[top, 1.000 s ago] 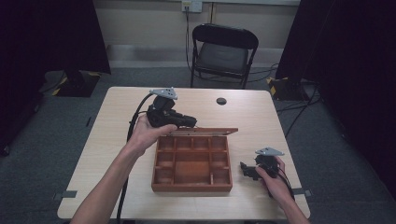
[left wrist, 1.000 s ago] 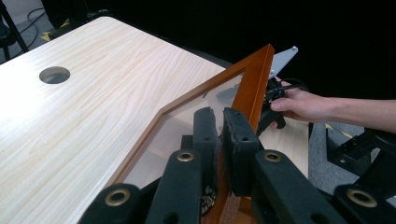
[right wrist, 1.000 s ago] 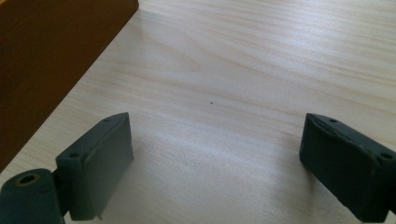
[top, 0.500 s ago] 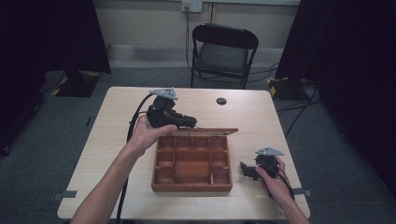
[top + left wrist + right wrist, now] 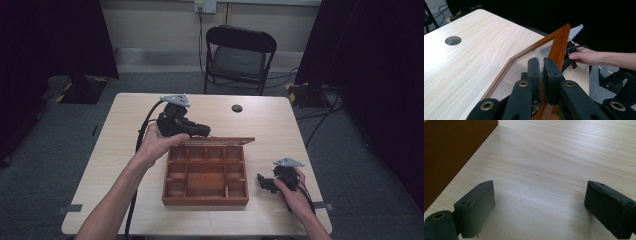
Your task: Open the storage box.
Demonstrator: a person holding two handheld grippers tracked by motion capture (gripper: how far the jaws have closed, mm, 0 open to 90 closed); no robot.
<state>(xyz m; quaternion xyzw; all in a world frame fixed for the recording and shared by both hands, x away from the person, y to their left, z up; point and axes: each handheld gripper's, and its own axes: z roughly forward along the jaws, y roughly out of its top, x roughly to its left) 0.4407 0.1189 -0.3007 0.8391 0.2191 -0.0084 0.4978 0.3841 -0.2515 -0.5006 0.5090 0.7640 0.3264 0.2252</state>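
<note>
A pale wooden bench (image 5: 120, 150) carries an open wooden box (image 5: 206, 176) near its front edge. The left gripper (image 5: 541, 68) has its jaws clamped on the frame of the raised glass lid (image 5: 557, 47) along the box's far side. The right gripper (image 5: 540, 205), jaws wide apart and empty, rests near the front right corner.

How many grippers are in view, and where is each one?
2. The left gripper is at the box's far edge, shut on the upright lid. The right gripper rests open on the table, right of the box.
</note>
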